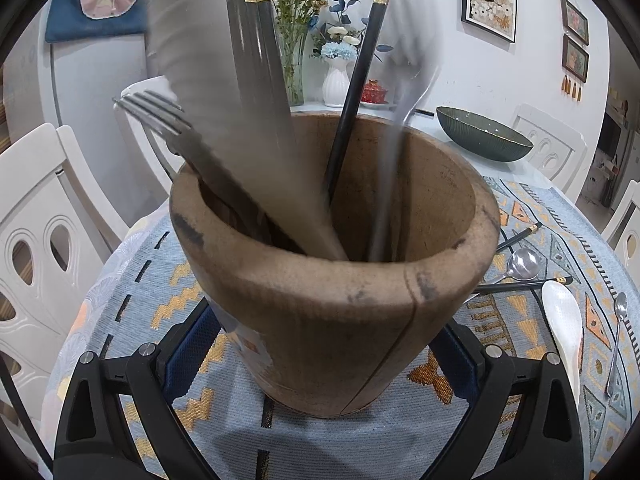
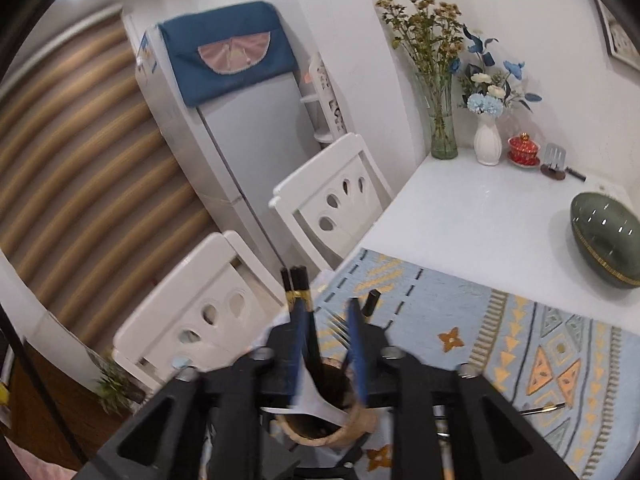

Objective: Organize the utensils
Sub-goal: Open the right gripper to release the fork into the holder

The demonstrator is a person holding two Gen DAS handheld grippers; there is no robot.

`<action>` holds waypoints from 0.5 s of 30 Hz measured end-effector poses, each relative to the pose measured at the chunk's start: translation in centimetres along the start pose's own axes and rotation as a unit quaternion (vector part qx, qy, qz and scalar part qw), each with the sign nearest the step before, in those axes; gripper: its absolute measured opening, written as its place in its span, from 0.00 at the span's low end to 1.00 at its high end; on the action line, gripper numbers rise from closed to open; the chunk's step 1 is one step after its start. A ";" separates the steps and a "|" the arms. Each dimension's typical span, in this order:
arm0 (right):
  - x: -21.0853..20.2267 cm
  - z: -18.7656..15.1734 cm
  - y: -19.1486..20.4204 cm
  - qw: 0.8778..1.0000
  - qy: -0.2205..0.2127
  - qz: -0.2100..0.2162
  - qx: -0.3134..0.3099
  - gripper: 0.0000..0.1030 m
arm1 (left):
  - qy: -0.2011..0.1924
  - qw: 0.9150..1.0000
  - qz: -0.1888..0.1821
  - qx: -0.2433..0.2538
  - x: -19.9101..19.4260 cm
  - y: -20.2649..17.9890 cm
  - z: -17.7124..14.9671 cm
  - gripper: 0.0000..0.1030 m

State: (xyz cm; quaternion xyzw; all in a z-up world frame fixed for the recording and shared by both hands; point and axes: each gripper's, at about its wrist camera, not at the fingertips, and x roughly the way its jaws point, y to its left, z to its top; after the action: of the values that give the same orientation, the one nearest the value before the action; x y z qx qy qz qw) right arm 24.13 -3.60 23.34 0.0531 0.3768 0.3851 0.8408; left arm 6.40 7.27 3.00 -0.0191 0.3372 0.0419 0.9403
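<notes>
- Left gripper clasps the wooden cup low on its body, a blue-padded finger pressed against each side, so the cup is steadied on the patterned cloth.
- Right gripper hangs just over the cup with its blue pads parted. A white spoon lies between them and slopes down into the cup, but the pads do not seem to press on it.
- Inside the cup stand black chopsticks with gold bands, one more chopstick leaning the other way, and a fork with its prongs up. Two blurred streaks in the left view hint at pieces sliding about, though what they are I cannot tell.
- Left to gather, all well right of the cup on the cloth: a white spoon, a metal spoon, a slim teaspoon and loose chopsticks.
- Handling, as I judge it: the chopsticks are light, stiff and smooth, so they may roll or twist between the pads; a grip near the banded end, square across the shaft, seems safest.
- Metal spoons lie flat and look slippery; the neck of the handle is probably the best hold.
- If the white spoon is ceramic it could chip, so it should be lowered in, not dropped.
- With tall pieces leaning, the cup may tip; it seems wise to keep it held.
</notes>
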 end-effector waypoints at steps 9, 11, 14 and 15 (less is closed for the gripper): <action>-0.6 -0.1 -0.9 1.000 -0.001 0.006 0.021 0.37 | -0.001 1.000 0.000 -0.001 -0.1 -0.1 0.2 0.96; -0.5 -0.4 -1.6 0.999 0.007 0.007 0.034 0.37 | -0.001 1.000 0.000 -0.001 -0.1 -0.1 0.2 0.96; -0.2 -0.8 -2.3 0.999 0.019 -0.003 0.040 0.37 | -0.001 1.000 0.000 -0.001 -0.1 -0.1 0.2 0.96; -0.2 -1.0 -2.7 0.999 0.023 -0.006 0.043 0.37 | -0.001 1.000 0.000 -0.001 -0.1 -0.1 0.2 0.96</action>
State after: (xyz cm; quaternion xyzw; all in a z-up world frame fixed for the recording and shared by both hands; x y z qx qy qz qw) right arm 24.96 -5.79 21.71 0.0781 0.4125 0.3643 0.8313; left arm 6.46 7.16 3.19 -0.0198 0.3367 0.0421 0.9405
